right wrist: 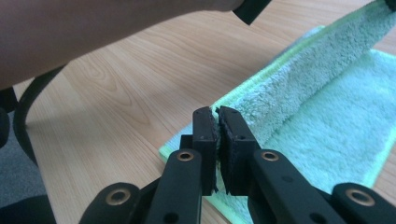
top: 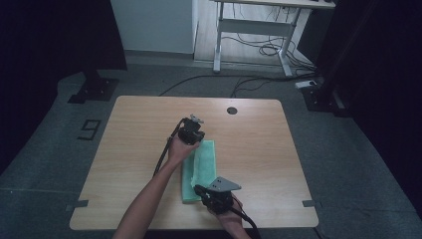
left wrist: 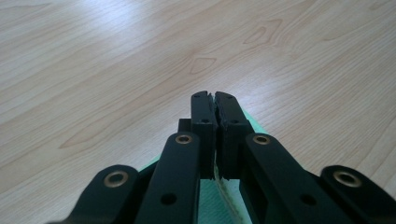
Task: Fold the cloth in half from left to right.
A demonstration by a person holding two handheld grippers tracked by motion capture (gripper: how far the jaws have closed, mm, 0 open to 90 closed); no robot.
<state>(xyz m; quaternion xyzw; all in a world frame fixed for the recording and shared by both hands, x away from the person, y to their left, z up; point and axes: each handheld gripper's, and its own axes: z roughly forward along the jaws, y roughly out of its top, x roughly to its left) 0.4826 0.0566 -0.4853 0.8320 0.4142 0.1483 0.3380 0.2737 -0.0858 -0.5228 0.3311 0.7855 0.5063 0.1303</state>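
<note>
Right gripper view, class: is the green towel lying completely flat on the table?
No. The green towel has one long edge lifted off the table, pinched in the right claw.

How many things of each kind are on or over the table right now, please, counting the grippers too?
Green towel: 1
Left gripper and right gripper, both black and each pinching an edge of the towel: 2
Total: 3
</note>
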